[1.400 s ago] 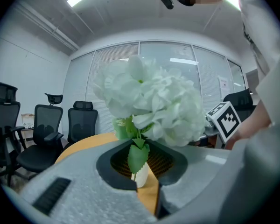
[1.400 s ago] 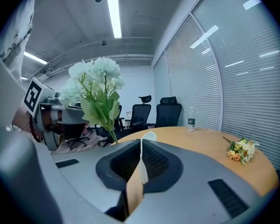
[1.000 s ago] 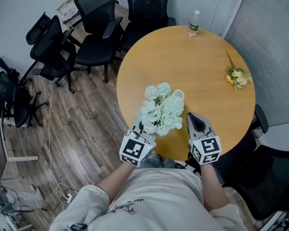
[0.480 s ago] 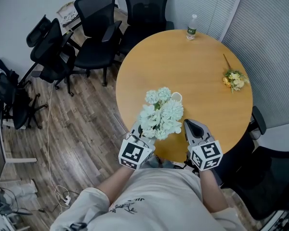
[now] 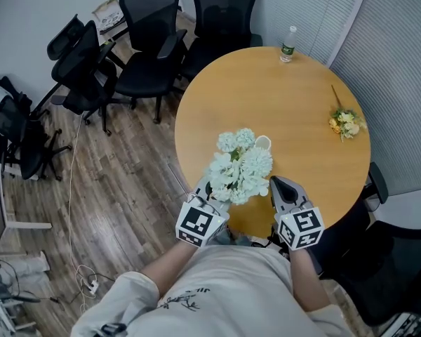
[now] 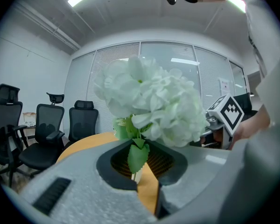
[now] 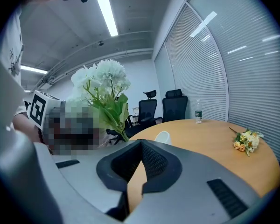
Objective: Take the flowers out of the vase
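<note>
Your left claw (image 6: 142, 172) pinches the white flowers (image 6: 149, 101) by a thin stem (image 6: 136, 174); your right claw (image 7: 139, 148) is pressed together, empty. The top-heavy bunch may swivel loose.

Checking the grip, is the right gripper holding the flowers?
No, the right gripper is shut and empty; the left gripper holds the white flowers.

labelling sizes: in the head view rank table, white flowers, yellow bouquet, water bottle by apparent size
1. table
2. white flowers (nearer the camera)
3. yellow bouquet and water bottle: too alike to rank
</note>
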`<state>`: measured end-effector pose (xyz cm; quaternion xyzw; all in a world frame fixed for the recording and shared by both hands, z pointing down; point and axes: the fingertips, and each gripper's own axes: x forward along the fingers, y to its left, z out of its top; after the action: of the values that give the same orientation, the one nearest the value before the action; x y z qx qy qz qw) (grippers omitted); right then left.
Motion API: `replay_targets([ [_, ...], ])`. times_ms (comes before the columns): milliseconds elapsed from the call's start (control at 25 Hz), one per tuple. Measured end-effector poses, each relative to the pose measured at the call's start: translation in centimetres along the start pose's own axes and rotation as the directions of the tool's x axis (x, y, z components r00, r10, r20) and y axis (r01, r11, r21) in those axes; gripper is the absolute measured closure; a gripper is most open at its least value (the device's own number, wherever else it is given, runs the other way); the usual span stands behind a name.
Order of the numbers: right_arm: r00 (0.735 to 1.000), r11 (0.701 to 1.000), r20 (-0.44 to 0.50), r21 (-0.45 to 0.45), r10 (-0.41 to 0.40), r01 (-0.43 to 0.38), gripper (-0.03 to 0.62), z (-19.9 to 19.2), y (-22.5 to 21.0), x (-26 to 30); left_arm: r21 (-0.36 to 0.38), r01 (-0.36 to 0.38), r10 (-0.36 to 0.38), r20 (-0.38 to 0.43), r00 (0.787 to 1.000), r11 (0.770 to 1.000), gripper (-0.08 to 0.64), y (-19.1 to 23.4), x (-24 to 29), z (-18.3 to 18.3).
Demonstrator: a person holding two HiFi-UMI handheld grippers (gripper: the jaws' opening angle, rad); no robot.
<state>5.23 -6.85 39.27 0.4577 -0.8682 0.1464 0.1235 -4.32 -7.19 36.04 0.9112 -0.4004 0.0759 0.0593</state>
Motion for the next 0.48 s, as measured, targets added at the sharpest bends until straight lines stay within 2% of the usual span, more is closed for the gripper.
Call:
replay_targets([
  [480, 1.0, 1.0, 0.003, -0.005, -0.011, 0.011, 0.586, 0.22, 0.16, -0.54, -0.002, 0.011, -0.011, 0.006, 1.0, 1.0, 0.509, -0.34, -0.25, 0.56],
])
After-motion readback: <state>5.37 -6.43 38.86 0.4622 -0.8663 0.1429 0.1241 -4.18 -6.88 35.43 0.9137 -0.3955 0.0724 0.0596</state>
